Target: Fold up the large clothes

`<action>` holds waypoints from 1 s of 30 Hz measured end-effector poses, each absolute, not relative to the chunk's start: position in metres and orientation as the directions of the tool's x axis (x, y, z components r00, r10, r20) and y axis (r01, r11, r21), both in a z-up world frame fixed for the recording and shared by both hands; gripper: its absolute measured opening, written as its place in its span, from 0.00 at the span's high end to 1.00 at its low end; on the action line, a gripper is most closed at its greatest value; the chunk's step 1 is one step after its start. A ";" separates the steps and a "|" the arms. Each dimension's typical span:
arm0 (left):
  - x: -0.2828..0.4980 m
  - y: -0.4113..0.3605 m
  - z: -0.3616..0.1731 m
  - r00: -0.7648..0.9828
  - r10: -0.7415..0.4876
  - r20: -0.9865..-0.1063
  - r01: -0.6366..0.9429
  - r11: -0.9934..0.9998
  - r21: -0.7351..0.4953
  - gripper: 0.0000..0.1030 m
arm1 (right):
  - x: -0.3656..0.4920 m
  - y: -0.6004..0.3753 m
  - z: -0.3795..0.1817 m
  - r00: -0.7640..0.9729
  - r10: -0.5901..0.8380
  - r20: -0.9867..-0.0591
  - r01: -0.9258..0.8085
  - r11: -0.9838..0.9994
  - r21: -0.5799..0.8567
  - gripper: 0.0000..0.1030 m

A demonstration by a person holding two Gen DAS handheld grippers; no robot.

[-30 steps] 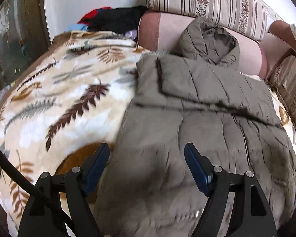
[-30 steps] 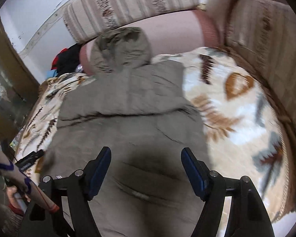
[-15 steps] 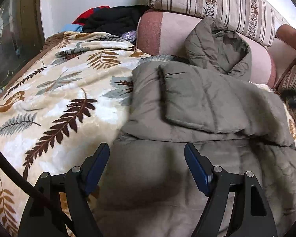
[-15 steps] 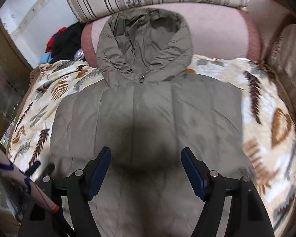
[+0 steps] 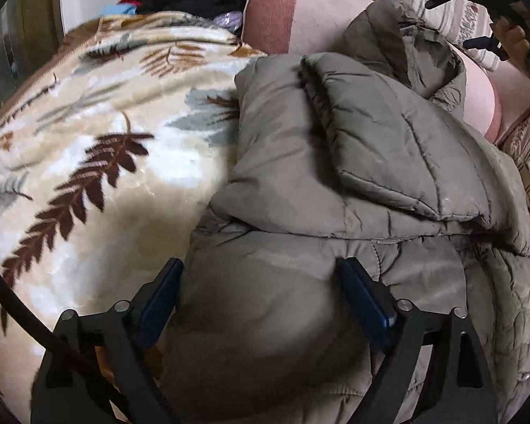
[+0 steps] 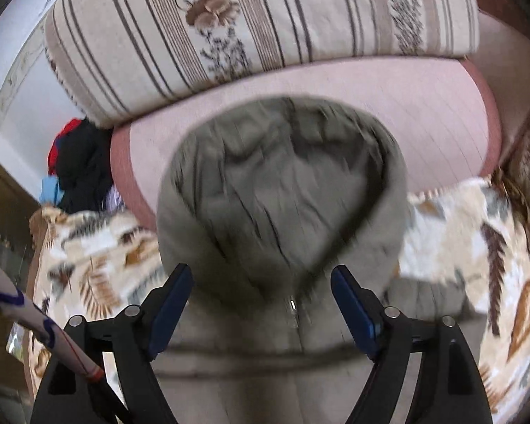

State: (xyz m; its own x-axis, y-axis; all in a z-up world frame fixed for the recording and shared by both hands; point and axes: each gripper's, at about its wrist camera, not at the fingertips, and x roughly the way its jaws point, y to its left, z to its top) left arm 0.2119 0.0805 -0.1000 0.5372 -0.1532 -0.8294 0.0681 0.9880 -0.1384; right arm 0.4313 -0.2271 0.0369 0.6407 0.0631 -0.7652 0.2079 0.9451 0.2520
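Both grippers have moved forward over the jacket (image 5: 335, 183) since the earlier pictures: the right gripper (image 6: 261, 300) now faces the hood (image 6: 282, 198) from close, and the left gripper (image 5: 258, 293) is low over the lower body. Both have their jaws spread wide and hold nothing. The jacket lies on the leaf-pattern blanket (image 5: 88, 148), its long axis running away from both grippers toward the pink cushion (image 6: 406, 106), so I judge the right one is nearer for folding the hood down.

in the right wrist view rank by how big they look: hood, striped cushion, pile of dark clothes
1. striped cushion
2. hood, close behind; it sits nearer the camera, so this order is unsure
3. pile of dark clothes, clearly smallest
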 end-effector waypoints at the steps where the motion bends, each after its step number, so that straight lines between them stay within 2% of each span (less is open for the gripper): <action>1: 0.213 0.083 -0.102 0.531 -0.162 -0.831 0.060 0.986 -0.154 0.09 | 0.440 -0.226 0.039 0.642 0.040 -0.766 0.215 0.949 0.230 0.15; 5: 0.215 0.081 -0.103 0.536 -0.157 -0.829 0.058 0.987 -0.150 0.07 | 0.467 -0.230 0.043 0.640 0.011 -0.768 0.240 0.947 0.214 0.14; 12: 0.215 0.080 -0.105 0.541 -0.163 -0.825 0.057 0.986 -0.157 0.05 | 0.507 -0.250 0.042 0.676 0.133 -0.725 0.330 0.825 0.459 0.11; 19: 0.215 0.082 -0.106 0.546 -0.175 -0.819 0.059 0.984 -0.171 0.03 | 0.551 -0.217 0.023 0.647 0.067 -0.759 0.337 0.869 0.363 0.11; 20: 0.215 0.082 -0.106 0.546 -0.176 -0.819 0.060 0.983 -0.171 0.03 | 0.553 -0.215 0.018 0.634 0.046 -0.772 0.346 0.876 0.337 0.16; 21: 0.215 0.082 -0.106 0.546 -0.175 -0.819 0.060 0.984 -0.171 0.02 | 0.556 -0.211 0.011 0.616 0.021 -0.787 0.344 0.892 0.293 0.37; 22: 0.215 0.082 -0.106 0.545 -0.174 -0.820 0.059 0.984 -0.170 0.02 | 0.557 -0.209 0.008 0.609 0.015 -0.793 0.330 0.905 0.270 0.54; 23: 0.215 0.081 -0.106 0.545 -0.173 -0.820 0.059 0.984 -0.168 0.02 | 0.555 -0.206 0.007 0.604 0.005 -0.797 0.313 0.918 0.243 0.80; 24: 0.215 0.081 -0.107 0.545 -0.172 -0.821 0.059 0.984 -0.167 0.02 | 0.550 -0.202 0.008 0.611 -0.019 -0.792 0.299 0.931 0.208 0.85; 26: 0.216 0.080 -0.107 0.544 -0.170 -0.822 0.059 0.985 -0.164 0.02 | 0.535 -0.197 0.016 0.630 -0.051 -0.775 0.277 0.947 0.163 0.90; 30: 0.218 0.078 -0.108 0.538 -0.163 -0.827 0.058 0.986 -0.157 0.01 | 0.491 -0.195 0.039 0.662 -0.027 -0.749 0.246 0.952 0.183 0.92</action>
State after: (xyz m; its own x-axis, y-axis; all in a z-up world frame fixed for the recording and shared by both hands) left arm 0.2176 0.0782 -0.1075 0.5381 -0.1630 -0.8269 0.0581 0.9860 -0.1566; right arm 0.4915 -0.1948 0.0393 0.6618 -0.0271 -0.7491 0.2464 0.9517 0.1833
